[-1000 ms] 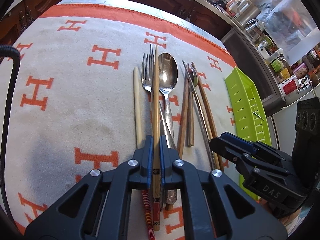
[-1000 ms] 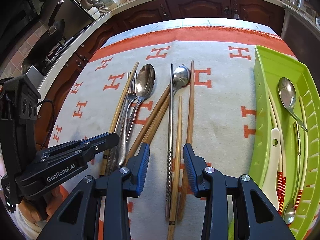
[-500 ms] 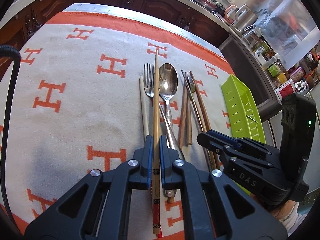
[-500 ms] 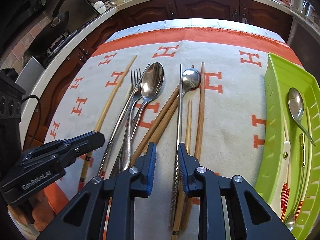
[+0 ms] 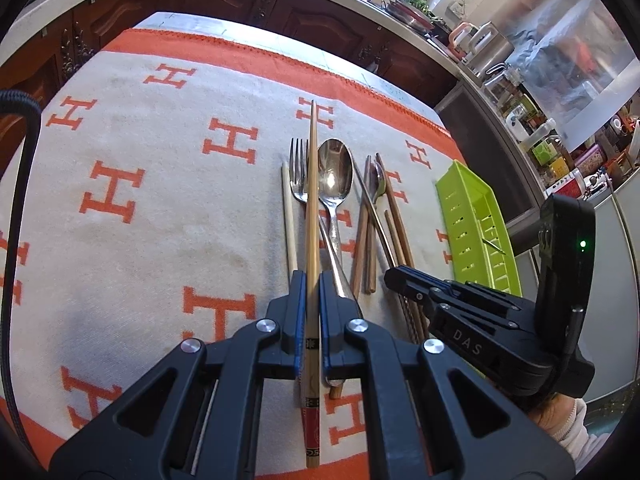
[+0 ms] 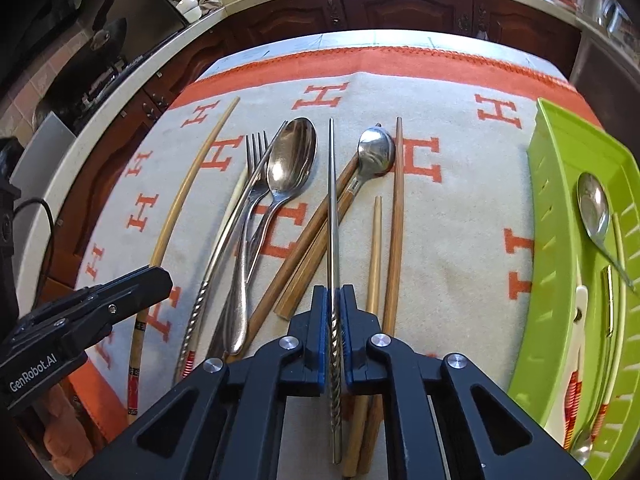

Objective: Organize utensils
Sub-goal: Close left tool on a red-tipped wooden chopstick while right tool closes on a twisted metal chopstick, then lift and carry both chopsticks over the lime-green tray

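Observation:
My left gripper (image 5: pixel 307 280) is shut on a bamboo chopstick (image 5: pixel 312 200) with a red patterned end, held just above the cloth. The chopstick points away from me over a fork (image 5: pixel 298 176) and beside a large spoon (image 5: pixel 334 172). My right gripper (image 6: pixel 333 292) has its jaws closing, and the pads press the twisted handle of a steel chopstick (image 6: pixel 331 200). That chopstick runs over brown wooden chopsticks (image 6: pixel 312 240) beside a small spoon (image 6: pixel 374 148). A second steel chopstick (image 6: pixel 224 248) lies by the fork. The left gripper (image 6: pixel 160 280) also shows in the right wrist view.
A lime-green slotted tray (image 6: pixel 560 240) stands at the right edge of the orange-and-cream cloth (image 5: pixel 160 220). It holds a spoon (image 6: pixel 594 208), chopsticks and a white utensil. A pale chopstick (image 5: pixel 288 216) lies left of the fork. Dark cabinets and a crowded counter ring the table.
My right gripper's jaws have come together onto the steel chopstick. My left gripper has risen a little with the bamboo chopstick, which now hangs clear of the pile.

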Demonstrator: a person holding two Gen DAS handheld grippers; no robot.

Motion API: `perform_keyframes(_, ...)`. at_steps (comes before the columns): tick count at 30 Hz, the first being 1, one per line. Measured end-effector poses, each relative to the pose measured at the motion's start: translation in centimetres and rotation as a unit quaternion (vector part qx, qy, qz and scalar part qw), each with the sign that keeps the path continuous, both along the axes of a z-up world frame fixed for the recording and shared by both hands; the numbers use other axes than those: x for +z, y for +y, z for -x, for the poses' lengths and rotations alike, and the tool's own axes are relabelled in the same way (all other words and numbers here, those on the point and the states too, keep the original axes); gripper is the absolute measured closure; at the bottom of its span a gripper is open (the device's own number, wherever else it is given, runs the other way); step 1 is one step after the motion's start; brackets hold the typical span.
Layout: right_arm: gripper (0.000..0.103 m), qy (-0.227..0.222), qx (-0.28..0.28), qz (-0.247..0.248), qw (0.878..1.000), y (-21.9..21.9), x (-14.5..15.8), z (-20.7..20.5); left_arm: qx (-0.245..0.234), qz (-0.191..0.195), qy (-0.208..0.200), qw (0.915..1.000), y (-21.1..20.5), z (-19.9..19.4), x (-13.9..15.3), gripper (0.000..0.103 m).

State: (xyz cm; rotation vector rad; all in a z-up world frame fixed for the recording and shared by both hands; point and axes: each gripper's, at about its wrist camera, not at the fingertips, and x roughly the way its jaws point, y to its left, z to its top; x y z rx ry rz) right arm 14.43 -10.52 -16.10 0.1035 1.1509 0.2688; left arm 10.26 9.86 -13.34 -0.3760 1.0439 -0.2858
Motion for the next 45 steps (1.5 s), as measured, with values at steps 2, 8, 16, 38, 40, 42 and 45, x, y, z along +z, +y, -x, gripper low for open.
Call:
perform_keyframes(2,0.097,-0.004,-0.006,-0.012,1.000,-0.4,0.6,0.5,0.000,-0.002,-0.007,1.0000,0.0,0.5,0.7,0.099)
perform_keyframes(8,0.097,-0.027,-0.025,-0.049,0.998,-2.3,3.4,3.0,-0.013,-0.004,-0.022,0.9997,-1.3,2.1,2.9,0.099)
perform_keyframes(16,0.097,-0.068,-0.079,-0.080,0.991,-8.3,7.5,7.2,-0.066,-0.010,-0.041,0.9969,-6.7,3.4,6.6,0.099)
perform_keyframes(38,0.097,-0.039,-0.195,-0.107,0.974,-22.9,4.7,7.9,-0.149,-0.031,0.016,0.9882,-24.8,-0.3,3.1,0.099)
perform_keyframes(40,0.097,-0.032,-0.192,-0.106,0.975,-22.8,4.1,7.2,-0.149,-0.031,0.023,0.9880,-25.1,-0.5,2.3,0.099)
perform_keyframes(42,0.097,-0.029,-0.191,-0.100,0.976,-22.5,3.7,6.8,-0.152,-0.035,0.030,0.9873,-25.3,-0.6,1.6,0.099)
perform_keyframes(45,0.089,-0.026,-0.189,-0.090,0.978,-22.1,3.3,6.4,-0.153,-0.031,0.032,0.9873,-25.0,-0.6,1.2,0.099)
